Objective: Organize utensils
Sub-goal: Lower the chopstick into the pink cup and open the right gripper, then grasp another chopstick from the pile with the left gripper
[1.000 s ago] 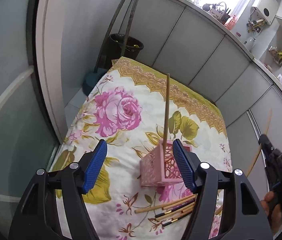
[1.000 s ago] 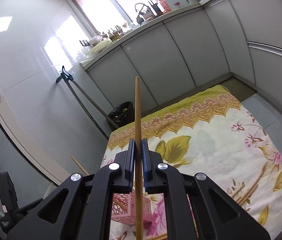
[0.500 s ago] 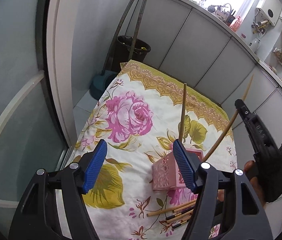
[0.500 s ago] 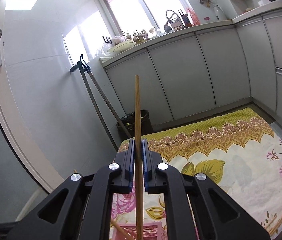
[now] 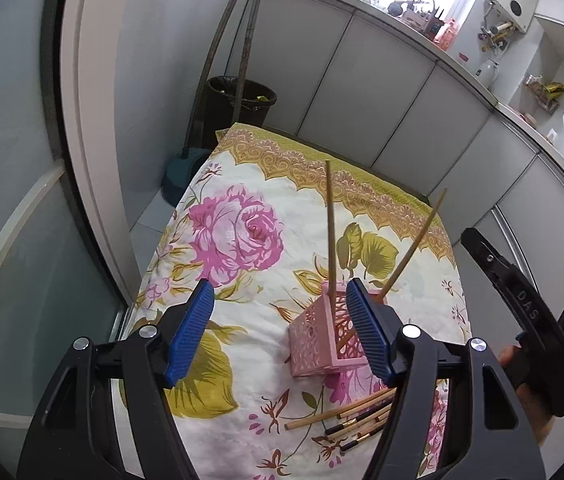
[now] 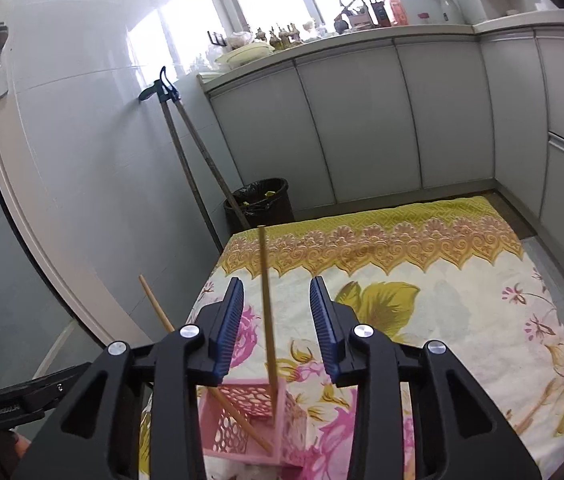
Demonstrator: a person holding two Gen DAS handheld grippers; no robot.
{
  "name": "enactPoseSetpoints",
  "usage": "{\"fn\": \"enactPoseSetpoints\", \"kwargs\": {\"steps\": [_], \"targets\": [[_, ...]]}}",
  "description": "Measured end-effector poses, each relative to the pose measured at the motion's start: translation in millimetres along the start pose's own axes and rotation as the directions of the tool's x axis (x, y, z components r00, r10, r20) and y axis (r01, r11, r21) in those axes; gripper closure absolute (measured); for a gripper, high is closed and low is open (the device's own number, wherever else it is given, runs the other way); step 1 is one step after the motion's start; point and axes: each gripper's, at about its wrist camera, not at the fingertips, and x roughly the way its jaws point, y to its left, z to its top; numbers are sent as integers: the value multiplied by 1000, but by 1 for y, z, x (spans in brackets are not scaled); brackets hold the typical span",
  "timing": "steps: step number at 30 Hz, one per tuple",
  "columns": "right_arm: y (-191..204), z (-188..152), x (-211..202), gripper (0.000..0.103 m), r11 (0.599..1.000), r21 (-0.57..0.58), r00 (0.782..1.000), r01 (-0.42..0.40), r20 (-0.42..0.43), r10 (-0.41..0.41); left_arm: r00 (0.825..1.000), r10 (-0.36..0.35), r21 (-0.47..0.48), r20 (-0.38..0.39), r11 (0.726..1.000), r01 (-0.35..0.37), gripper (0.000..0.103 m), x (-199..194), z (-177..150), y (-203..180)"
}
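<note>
A pink lattice holder (image 5: 324, 340) stands on the floral cloth (image 5: 241, 240); it also shows low in the right wrist view (image 6: 249, 424). Two wooden chopsticks stand in it, one upright (image 5: 330, 232) and one leaning right (image 5: 414, 244). In the right wrist view they show as an upright stick (image 6: 267, 312) and a slanted stick (image 6: 201, 364). Several more chopsticks (image 5: 354, 412) lie on the cloth in front of the holder. My left gripper (image 5: 277, 328) is open and empty, above the cloth left of the holder. My right gripper (image 6: 275, 328) is open above the holder, with the upright stick between its fingers untouched.
A black bin (image 5: 241, 108) and long broom handles (image 6: 189, 160) stand at the cloth's far corner. Grey cabinets (image 6: 362, 120) run along the back. A glass door (image 5: 9, 200) is on the left. A stray chopstick (image 6: 538, 404) lies on the cloth's right side.
My right gripper opened and let go of its chopstick, which now stands in the pink holder beside the first one. My left gripper stayed open and shifted only slightly.
</note>
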Motion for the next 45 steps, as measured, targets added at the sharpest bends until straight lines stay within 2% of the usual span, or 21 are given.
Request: {"fn": "enactPoseSetpoints", "kwargs": {"steps": [4,7,11,13,15,19,22,26,29,31,35,38,42,43,44,45], "targets": [[-40,2,-41,68,995,67,996,80,-42,-77,999,-28,109,16,994,26,38,-8,-7,-27],[-71,-9,-61,67,985,117,986,129,-116,-116,997,-77,213,8,974,74,39,-13,-18,-56],[-120,-36,-76,67,951,247,967,184,-219,-130,991,-125,394,-45,910,133,39,-10,-45,-103],[-143,-47,-78,66,920,314,949,236,-277,-148,989,-115,473,-93,869,146,39,1,-62,-124],[-160,-54,-81,66,903,341,935,262,-319,-151,984,-104,505,-143,847,163,40,16,-74,-140],[-178,-67,-83,66,886,368,911,282,-392,-127,961,-110,480,-255,848,224,41,50,-89,-162],[-189,-75,-84,66,872,395,901,288,-421,-107,949,-84,487,-304,843,230,42,80,-98,-180],[-208,-79,-90,66,831,473,903,294,-423,-78,927,-33,467,-375,857,219,45,126,-104,-195],[-219,-81,-94,66,809,500,902,308,-424,-81,910,0,432,-414,880,196,50,156,-104,-197],[-224,-81,-92,66,802,512,902,307,-426,-73,901,15,413,-433,892,184,53,172,-105,-200],[-227,-80,-93,66,799,520,903,303,-424,-66,895,46,422,-444,891,164,53,189,-106,-206],[-227,-78,-92,66,802,521,905,293,-421,-58,884,78,420,-461,897,139,58,201,-108,-206],[-225,-79,-88,66,807,515,903,288,-426,-51,871,113,437,-477,891,123,77,215,-115,-206],[-225,-80,-87,66,807,514,902,290,-429,-51,880,124,460,-458,881,115,89,215,-116,-208],[-225,-80,-85,66,807,513,900,293,-433,-52,882,131,471,-453,875,112,96,215,-117,-210],[-226,-81,-83,66,806,512,898,296,-436,-53,878,119,460,-464,880,124,97,215,-117,-209]]}}
